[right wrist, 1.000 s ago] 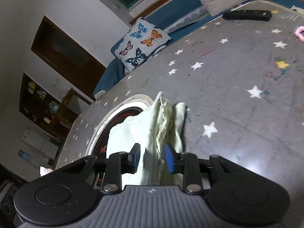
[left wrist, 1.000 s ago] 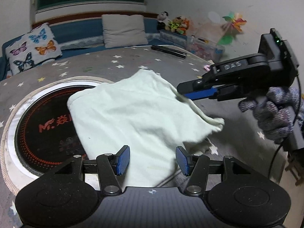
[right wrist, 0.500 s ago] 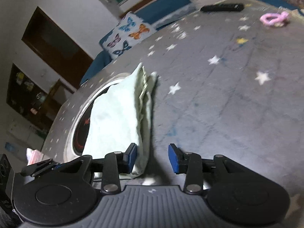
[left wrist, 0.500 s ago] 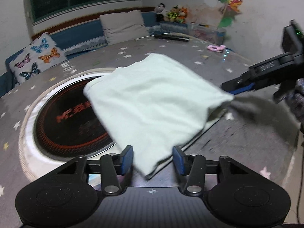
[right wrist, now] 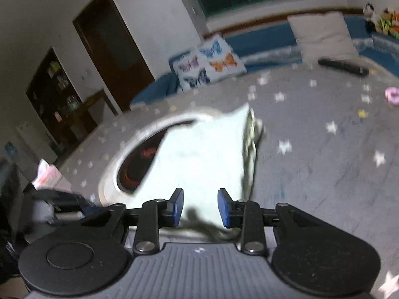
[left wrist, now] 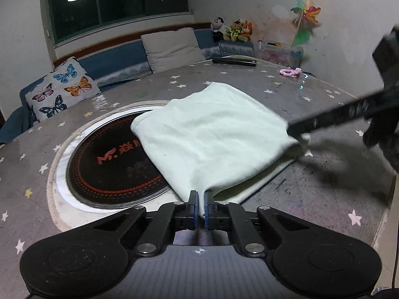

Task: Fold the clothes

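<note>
Left wrist view first: the left gripper (left wrist: 201, 205) has its blue fingers pressed together on the near corner of the pale green garment (left wrist: 212, 137), and that corner is drawn up into a small peak between the pads. Its jaws have just been closing, with the cloth between them. The garment lies folded on the table (left wrist: 324, 194) — part of it covers the dark round cooktop (left wrist: 107, 169) set into the star-patterned table cover, the rest rests on the grey surface to the right. At the garment's far right corner the right gripper (left wrist: 296, 130) reaches in from the side, blurred.

From the right wrist, the right gripper's (right wrist: 200, 206) fingers stand apart, having just narrowed a little, with the edge of the garment (right wrist: 199, 159) between them; the pads do not press on it. The picture is smeared, so the stacked layers along the cloth's right edge show only roughly. Farther back on the table lie a black remote (left wrist: 234, 61) and a pink ring toy (left wrist: 290, 71) — well apart from the cloth
</note>
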`<state>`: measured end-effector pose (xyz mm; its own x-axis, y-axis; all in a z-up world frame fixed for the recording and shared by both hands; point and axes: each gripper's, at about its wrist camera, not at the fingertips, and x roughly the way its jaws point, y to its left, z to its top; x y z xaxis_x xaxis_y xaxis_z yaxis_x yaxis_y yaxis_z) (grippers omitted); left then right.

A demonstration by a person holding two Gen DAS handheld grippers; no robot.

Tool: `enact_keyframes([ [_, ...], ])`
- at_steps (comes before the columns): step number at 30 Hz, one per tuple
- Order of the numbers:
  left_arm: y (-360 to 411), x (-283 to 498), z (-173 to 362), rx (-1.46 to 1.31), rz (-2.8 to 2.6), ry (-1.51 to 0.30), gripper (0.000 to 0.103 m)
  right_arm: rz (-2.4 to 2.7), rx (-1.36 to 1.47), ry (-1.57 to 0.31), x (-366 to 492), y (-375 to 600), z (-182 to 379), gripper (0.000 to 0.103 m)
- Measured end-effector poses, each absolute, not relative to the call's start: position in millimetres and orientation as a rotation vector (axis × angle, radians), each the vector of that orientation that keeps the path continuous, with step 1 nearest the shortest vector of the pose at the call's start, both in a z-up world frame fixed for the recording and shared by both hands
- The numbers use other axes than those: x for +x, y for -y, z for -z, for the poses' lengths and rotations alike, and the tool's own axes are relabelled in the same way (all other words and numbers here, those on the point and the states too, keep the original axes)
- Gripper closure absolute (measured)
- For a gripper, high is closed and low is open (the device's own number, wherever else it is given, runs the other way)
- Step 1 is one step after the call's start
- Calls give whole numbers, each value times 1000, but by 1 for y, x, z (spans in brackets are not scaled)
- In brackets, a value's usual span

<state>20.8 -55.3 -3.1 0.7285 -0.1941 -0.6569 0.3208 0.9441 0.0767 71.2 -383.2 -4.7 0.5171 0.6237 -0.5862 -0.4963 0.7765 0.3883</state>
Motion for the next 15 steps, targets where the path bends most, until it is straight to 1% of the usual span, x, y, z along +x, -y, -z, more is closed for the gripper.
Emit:
enact_keyframes([
  [3,50,18,6,184,293,-724,98,-626,178,-843,72,387,20,74],
  [5,47,15,5,173,314,-742,93,-617,194,-859,68,393,22,74],
  [6,46,13,3,170,320,-743,93,-613,198,-861,67,395,22,74],
  [8,43,10,-3,163,325,-735,85,-611,178,-825,61,399,11,74],
  [13,40,18,-28,117,319,-654,84,-643,118,-716,54,389,-17,74],
  [15,45,28,-31,99,322,-638,84,-687,102,-706,54,376,-21,74],
])
